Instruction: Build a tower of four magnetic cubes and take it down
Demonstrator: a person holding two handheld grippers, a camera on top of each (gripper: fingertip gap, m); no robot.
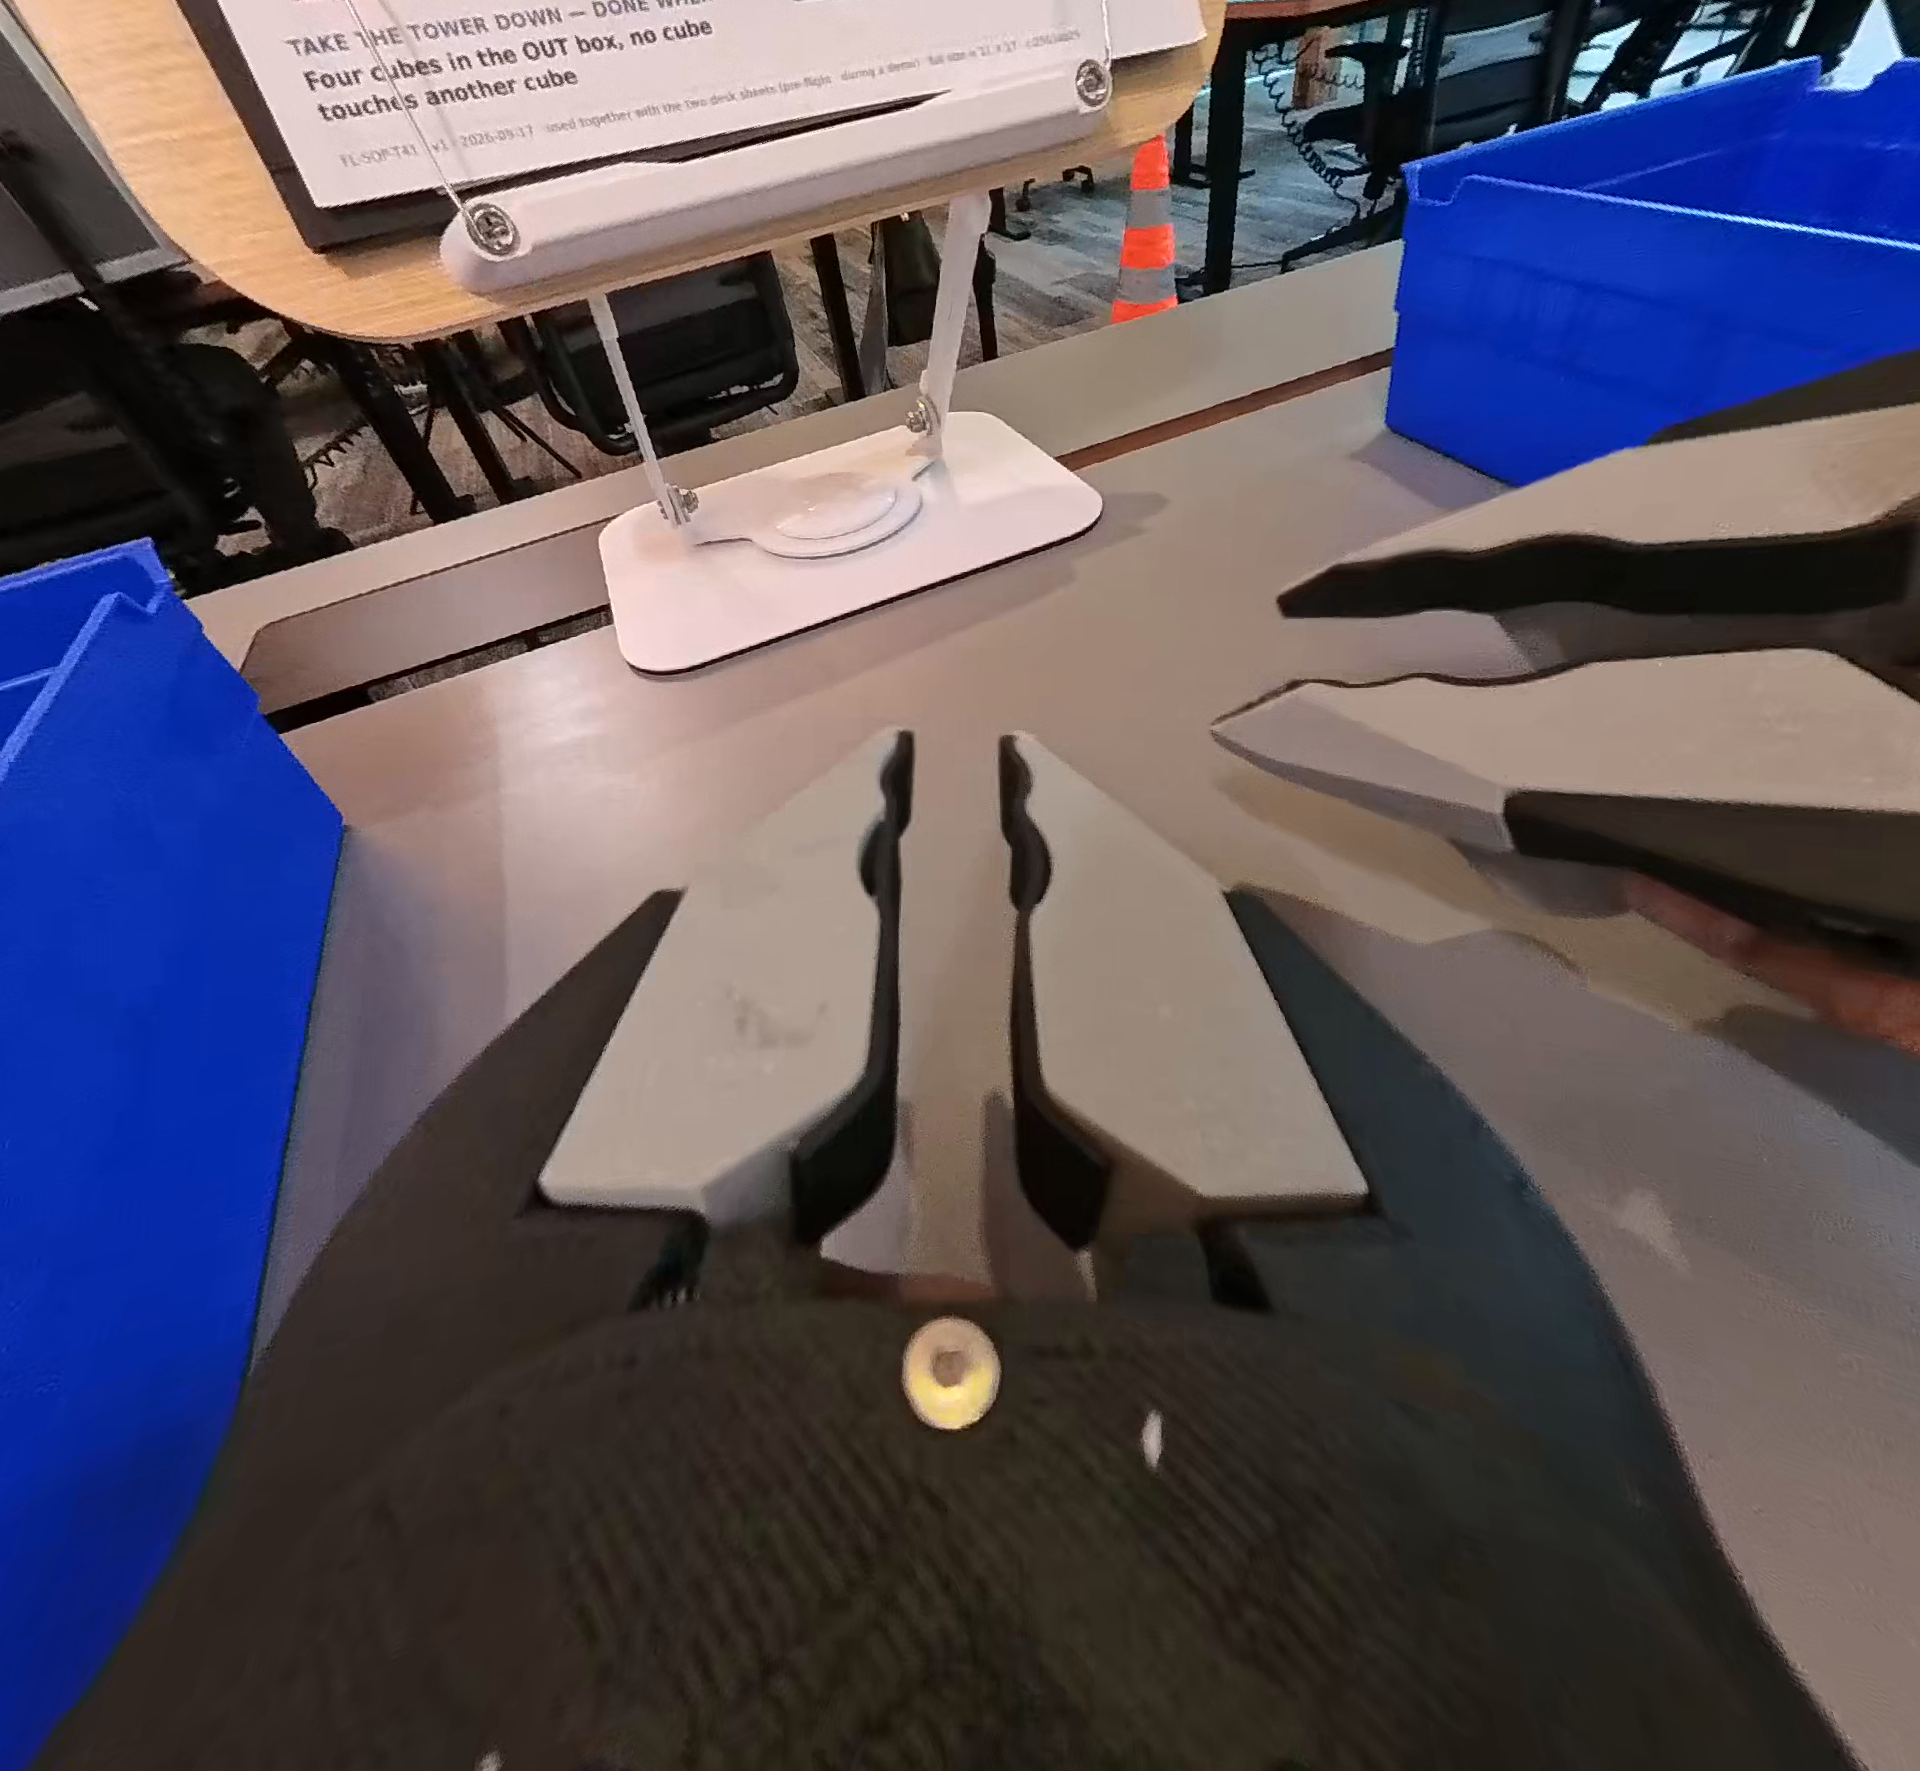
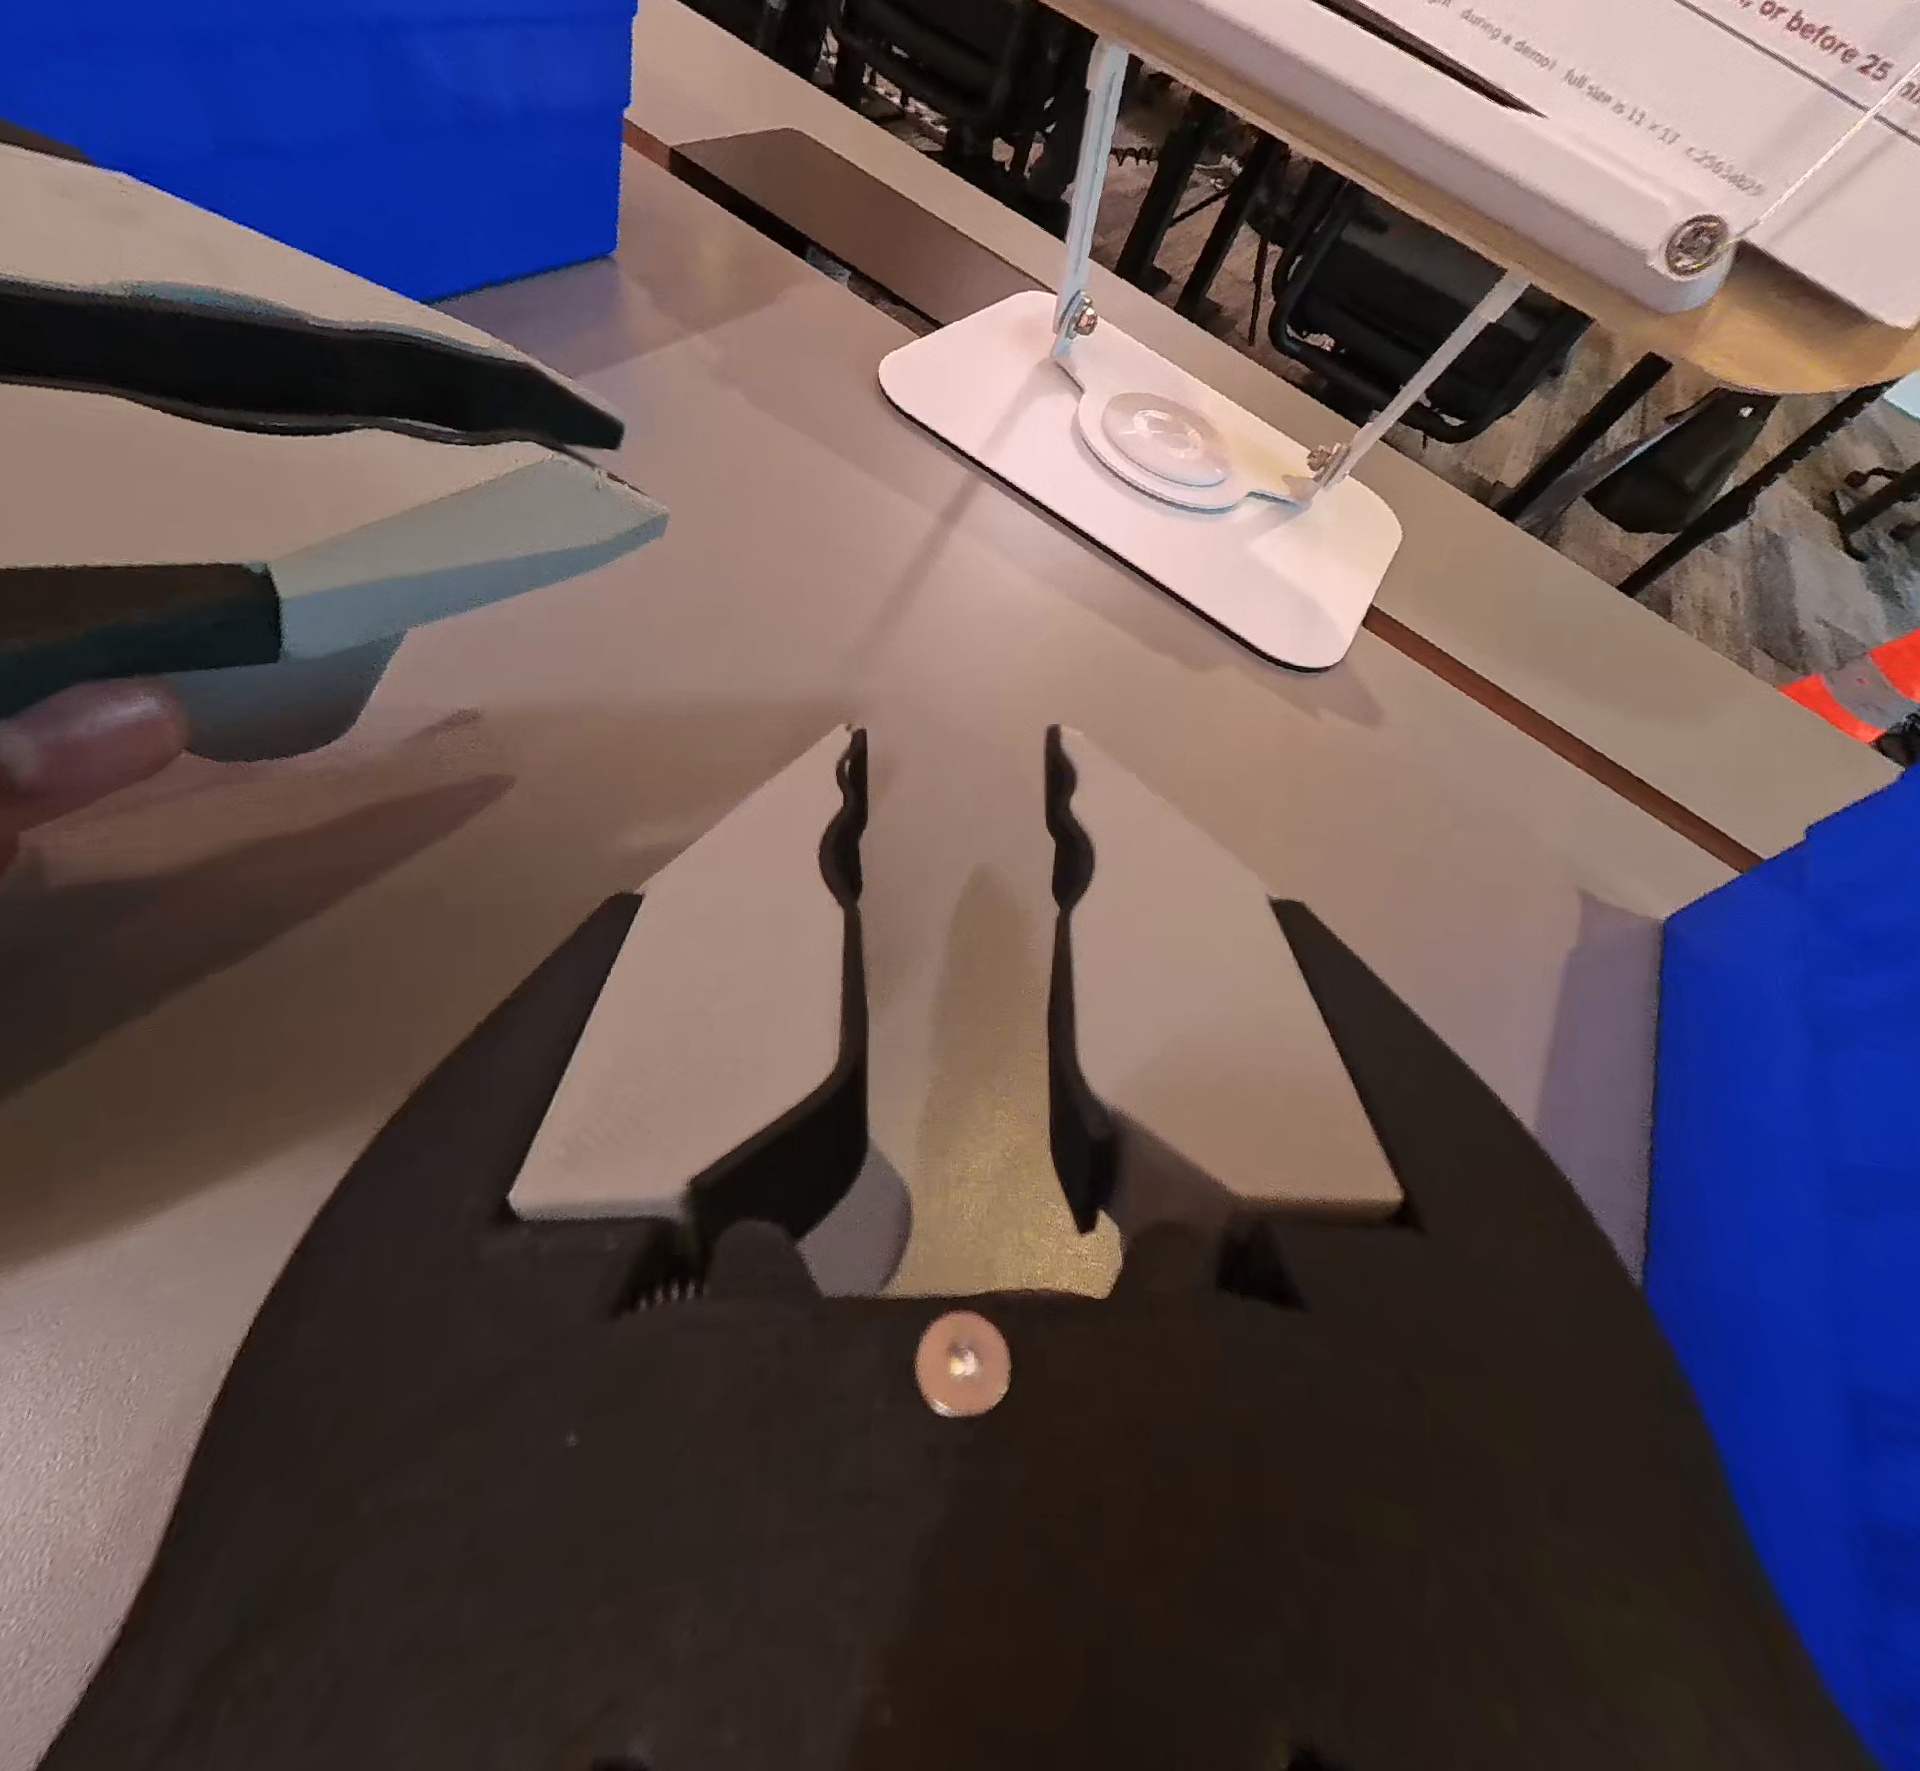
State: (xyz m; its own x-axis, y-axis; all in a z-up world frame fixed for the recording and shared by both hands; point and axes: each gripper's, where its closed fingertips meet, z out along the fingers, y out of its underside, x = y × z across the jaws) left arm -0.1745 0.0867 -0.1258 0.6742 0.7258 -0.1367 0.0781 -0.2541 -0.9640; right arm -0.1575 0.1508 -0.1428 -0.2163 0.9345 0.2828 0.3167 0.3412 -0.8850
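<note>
No magnetic cubes show in either view. My left gripper (image 1: 956, 741) hovers over the grey table (image 1: 1143, 599). Its jaws stand a narrow gap apart with nothing between them. My right gripper (image 2: 951, 734) is also over the table (image 2: 831, 599), its jaws a little wider apart and empty. Each gripper shows in the other's view: the right one (image 1: 1252, 667) comes in from the right and the left one (image 2: 639, 474) from the left. Their tips are close together above the middle of the table. The insides of both blue bins are hidden.
A blue bin (image 1: 114, 890) stands at the left and another (image 1: 1621, 298) at the back right; they also show in the right wrist view (image 2: 312, 59) (image 2: 1797, 1202). A white stand (image 1: 852, 537) with an instruction sheet is at the table's far edge. An orange cone (image 1: 1148, 235) is on the floor beyond.
</note>
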